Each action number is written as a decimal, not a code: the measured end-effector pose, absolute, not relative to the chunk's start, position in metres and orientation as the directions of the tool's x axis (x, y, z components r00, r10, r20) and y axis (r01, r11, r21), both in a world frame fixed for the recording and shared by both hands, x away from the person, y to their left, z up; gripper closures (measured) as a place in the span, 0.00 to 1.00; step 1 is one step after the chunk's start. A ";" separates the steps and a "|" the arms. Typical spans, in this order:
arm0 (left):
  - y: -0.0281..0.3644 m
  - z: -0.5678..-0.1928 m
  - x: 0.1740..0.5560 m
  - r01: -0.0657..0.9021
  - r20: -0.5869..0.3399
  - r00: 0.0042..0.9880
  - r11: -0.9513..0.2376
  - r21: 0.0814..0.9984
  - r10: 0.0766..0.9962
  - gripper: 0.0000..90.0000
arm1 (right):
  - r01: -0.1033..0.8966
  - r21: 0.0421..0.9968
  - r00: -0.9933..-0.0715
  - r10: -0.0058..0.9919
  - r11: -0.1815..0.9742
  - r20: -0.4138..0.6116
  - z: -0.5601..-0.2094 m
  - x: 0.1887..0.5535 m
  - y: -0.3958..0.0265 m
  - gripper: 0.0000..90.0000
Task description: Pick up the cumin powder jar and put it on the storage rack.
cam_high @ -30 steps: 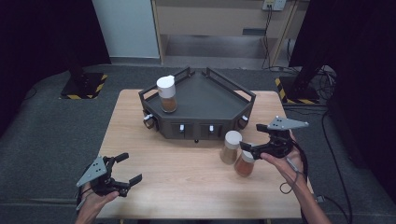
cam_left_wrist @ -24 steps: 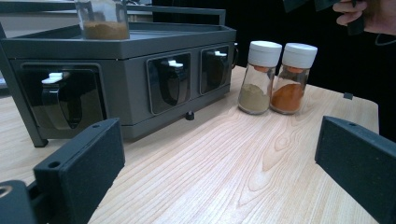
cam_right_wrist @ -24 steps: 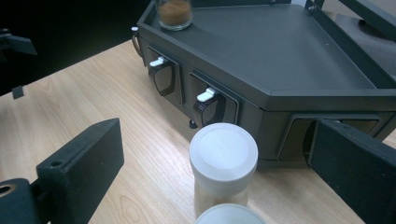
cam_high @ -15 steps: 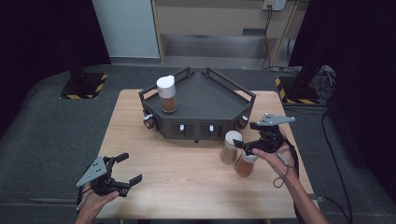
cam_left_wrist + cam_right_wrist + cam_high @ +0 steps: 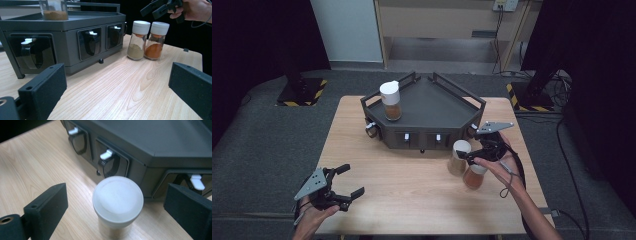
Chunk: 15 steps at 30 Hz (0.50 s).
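Two white-capped spice jars stand together on the wooden table, one with tan powder (image 5: 458,159) and one with orange powder (image 5: 474,176). My right gripper (image 5: 466,156) hovers over the tan jar. In the right gripper view its white cap (image 5: 117,198) lies between the jaws of the right gripper (image 5: 116,188); they have just been closing a little but stand open, clear of the cap. A third jar (image 5: 390,100) with brown powder stands on the dark rack (image 5: 432,117). My left gripper (image 5: 352,181) rests open and empty at the near left; its own view shows the left gripper (image 5: 117,67) facing both jars (image 5: 138,40).
The dark grey rack (image 5: 62,25) has a raised rail and several front compartments with white-tabbed holders (image 5: 107,155). Bare wood table (image 5: 402,175) lies between the two grippers. A cable trails from the right hand toward the table's right edge.
The right gripper has moved left and slightly away from the person, from beside the orange jar to over the tan jar. The left gripper has stayed put.
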State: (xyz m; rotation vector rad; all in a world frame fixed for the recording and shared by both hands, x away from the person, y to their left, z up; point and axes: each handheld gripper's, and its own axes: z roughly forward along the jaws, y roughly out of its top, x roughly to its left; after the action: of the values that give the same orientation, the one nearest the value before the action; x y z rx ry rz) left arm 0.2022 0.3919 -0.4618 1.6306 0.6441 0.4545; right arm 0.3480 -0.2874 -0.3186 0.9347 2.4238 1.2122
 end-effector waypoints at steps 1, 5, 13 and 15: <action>0.392 -0.462 0.202 0.153 -0.066 0.765 -0.082 0.985 0.640 0.00 | 0.433 0.783 -0.755 0.655 0.447 0.044 -0.318 0.350 -0.286 0.08; 0.392 -0.462 0.202 0.153 -0.064 0.765 -0.083 0.985 0.641 0.00 | 0.462 0.752 -0.753 0.656 0.470 0.053 -0.313 0.357 -0.279 0.10; 0.393 -0.462 0.202 0.150 -0.062 0.766 -0.084 0.985 0.640 0.00 | 0.520 0.683 -0.748 0.659 0.513 0.075 -0.304 0.375 -0.267 0.13; 0.393 -0.462 0.202 0.149 -0.061 0.767 -0.084 0.985 0.639 0.00 | 0.530 0.667 -0.749 0.658 0.524 0.078 -0.303 0.379 -0.264 0.14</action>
State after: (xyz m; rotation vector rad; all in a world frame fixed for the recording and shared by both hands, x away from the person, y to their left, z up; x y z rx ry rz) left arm 0.2016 0.3927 -0.4615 1.6323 0.6398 0.4570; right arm 0.3789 -0.2637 -0.3031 1.0168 2.5777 1.0325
